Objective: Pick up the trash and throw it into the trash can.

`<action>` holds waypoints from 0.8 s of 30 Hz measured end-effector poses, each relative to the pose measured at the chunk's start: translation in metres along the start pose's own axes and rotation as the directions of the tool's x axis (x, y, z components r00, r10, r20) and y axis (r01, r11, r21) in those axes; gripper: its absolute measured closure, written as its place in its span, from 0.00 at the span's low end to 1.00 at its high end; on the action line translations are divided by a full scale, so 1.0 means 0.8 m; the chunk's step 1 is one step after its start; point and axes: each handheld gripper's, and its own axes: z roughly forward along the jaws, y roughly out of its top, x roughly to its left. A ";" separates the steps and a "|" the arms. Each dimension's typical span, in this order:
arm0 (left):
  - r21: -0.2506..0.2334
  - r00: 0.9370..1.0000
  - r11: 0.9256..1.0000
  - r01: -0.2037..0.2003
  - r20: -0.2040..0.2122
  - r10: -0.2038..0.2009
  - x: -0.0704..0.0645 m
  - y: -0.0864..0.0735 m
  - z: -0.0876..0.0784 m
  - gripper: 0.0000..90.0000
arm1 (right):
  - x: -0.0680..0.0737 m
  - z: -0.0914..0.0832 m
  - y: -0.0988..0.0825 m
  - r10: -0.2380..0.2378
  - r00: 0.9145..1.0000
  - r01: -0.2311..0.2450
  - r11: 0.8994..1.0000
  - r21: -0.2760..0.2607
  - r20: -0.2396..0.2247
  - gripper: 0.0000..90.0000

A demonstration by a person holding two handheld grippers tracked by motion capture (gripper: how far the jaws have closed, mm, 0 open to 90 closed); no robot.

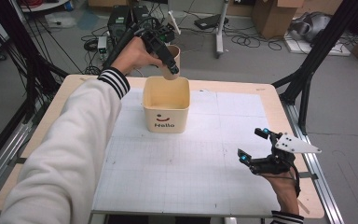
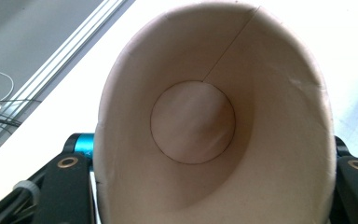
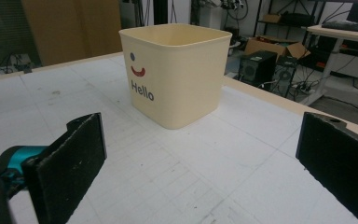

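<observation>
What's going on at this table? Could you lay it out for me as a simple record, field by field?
Setting: white gridded mat on a wooden table
Left gripper: shut on a paper cup, held above the far rim of the bin
Paper cup: tan, empty inside, squeezed somewhat oval
Bin: cream, square, open top, smiley face and the word Hello on its side
Bin contents: looks empty in the high view
Right gripper: open, holding nothing, low at the near right part of the mat
Likely work in hand: putting the cup into the bin
</observation>
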 end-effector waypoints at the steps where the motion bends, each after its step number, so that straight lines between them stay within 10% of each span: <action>1: -0.003 1.000 1.000 0.000 0.003 0.000 0.000 0.000 0.003 0.37 | 0.000 0.000 0.000 0.005 1.000 -0.005 1.000 0.003 -0.001 0.00; 24: 0.028 1.000 0.999 0.015 0.022 -0.016 0.013 -0.042 0.074 0.37 | 0.000 0.002 -0.002 0.001 1.000 -0.001 1.000 0.011 -0.001 0.00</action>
